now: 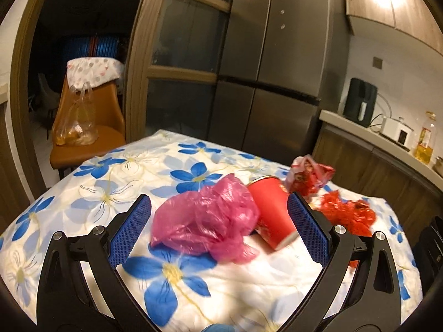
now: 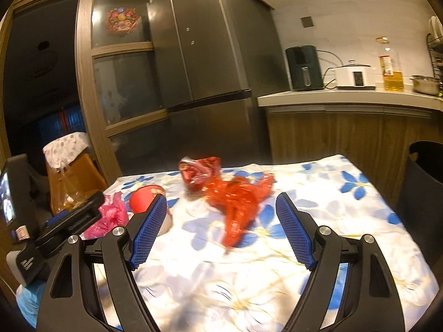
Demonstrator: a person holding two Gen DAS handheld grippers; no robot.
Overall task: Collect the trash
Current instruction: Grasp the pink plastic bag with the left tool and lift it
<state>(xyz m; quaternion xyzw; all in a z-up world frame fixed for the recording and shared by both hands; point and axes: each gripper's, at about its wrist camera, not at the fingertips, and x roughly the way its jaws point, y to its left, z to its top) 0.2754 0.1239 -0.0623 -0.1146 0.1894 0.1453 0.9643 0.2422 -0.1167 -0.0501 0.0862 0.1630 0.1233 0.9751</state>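
Note:
A crumpled pink plastic bag (image 1: 205, 221) lies on the flowered tablecloth (image 1: 110, 193), between the wide-open jaws of my left gripper (image 1: 218, 207). A red paper cup (image 1: 271, 210) lies on its side just right of the bag, beside the right finger. A red snack wrapper (image 1: 310, 177) and crumpled red plastic (image 1: 349, 213) lie beyond. In the right wrist view my right gripper (image 2: 221, 210) is open and empty, with the red plastic (image 2: 238, 202) just ahead between its fingertips. The wrapper (image 2: 199, 171), the cup (image 2: 144, 199) and the pink bag (image 2: 108, 215) show farther left.
An orange chair (image 1: 83, 127) holding a clear bag of food stands past the table's far left corner. A steel fridge (image 1: 271, 69) stands behind the table. A counter (image 2: 346, 96) with appliances and an oil bottle is at the right. A dark bin (image 2: 423, 188) stands beside the table's right edge.

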